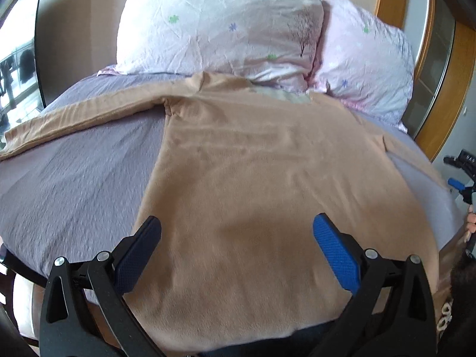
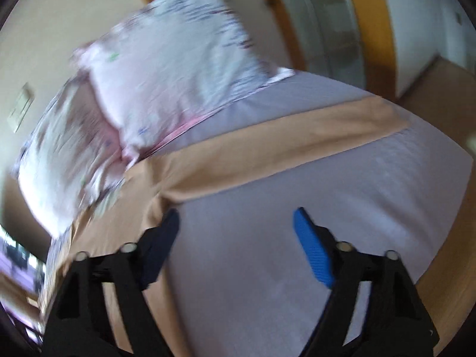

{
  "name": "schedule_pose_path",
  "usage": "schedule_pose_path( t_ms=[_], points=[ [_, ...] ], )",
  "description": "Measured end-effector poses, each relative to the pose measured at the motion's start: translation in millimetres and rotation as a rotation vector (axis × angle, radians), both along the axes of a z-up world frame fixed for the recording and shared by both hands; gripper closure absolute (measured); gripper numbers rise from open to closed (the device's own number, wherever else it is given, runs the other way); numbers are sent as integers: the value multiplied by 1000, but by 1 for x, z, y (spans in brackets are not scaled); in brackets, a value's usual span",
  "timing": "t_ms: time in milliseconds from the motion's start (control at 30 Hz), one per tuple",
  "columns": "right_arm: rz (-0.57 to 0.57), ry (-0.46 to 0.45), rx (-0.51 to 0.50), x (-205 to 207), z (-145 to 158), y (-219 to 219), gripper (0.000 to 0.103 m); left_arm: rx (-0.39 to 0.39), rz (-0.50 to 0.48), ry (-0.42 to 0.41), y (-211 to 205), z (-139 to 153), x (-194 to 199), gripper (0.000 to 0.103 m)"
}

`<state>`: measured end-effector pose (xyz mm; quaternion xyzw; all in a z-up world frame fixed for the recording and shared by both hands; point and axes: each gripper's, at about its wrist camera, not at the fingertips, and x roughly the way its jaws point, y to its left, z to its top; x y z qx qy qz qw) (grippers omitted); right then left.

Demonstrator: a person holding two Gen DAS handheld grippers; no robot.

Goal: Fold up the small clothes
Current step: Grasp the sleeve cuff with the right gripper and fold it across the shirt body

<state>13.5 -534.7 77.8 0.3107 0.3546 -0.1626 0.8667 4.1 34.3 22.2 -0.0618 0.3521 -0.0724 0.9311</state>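
A tan long-sleeved top (image 1: 253, 184) lies spread flat on a bed covered by a lilac-grey sheet (image 1: 74, 184). The fabric looks soft, with faint ripples across the body and no print. In the left wrist view the body fills the middle of the frame, with its hem at 6 o'clock and its neckline at 12 o'clock, tucked just under two pale floral pillows (image 1: 217, 20). One sleeve (image 1: 80, 113) stretches straight out toward 9 o'clock across the sheet. In the right wrist view, which is blurred, the other sleeve (image 2: 297, 142) runs from the shoulder near the centre out toward 2 o'clock.

The left tongs (image 1: 238, 255) are spread wide above the lower part of the top's body, one dark navy pad (image 1: 139, 255) at 7 o'clock and one bright blue pad (image 1: 336, 253) at 5 o'clock. They hold nothing; whether they touch the cloth cannot be told.

The right tongs (image 2: 236, 244) are also spread wide and empty, over bare sheet just below the sleeve. Their dark pad (image 2: 159, 247) sits near the side edge of the top by the armpit; the blue pad (image 2: 312, 247) is over the sheet.

A wooden door frame (image 1: 440, 59) stands at 2 o'clock beyond the bed.
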Motion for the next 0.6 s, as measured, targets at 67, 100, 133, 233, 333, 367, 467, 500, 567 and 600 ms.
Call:
schedule_pose_path(
  t_ms=[67,100,133,233,333,367,467,500,567,600],
  points=[
    [-115,46,87,13,-12,-47,49,-17,16,-49,9,7,8,1],
    [-149,61,121,18,-18,-62,52,-23,26,-59,14,10,14,1],
    [-183,74,157,22,-23,-77,56,-31,30,-63,17,12,18,1],
    [-279,95,267,27,-42,-106,63,-92,35,-75,32,16,31,1],
    [-352,104,327,31,-57,-123,70,-142,51,-72,50,18,41,1],
    [-367,102,335,32,-57,-126,72,-153,64,-71,56,18,44,1],
    [-411,50,357,29,-63,-127,72,-176,108,-83,75,18,46,1],
    [-420,32,349,29,-64,-129,73,-188,125,-89,83,19,47,1],
    [-429,29,338,33,-68,-133,87,-200,157,-97,97,19,48,1],
    [-424,41,337,36,-71,-136,95,-207,175,-103,106,19,47,1]
  ],
)
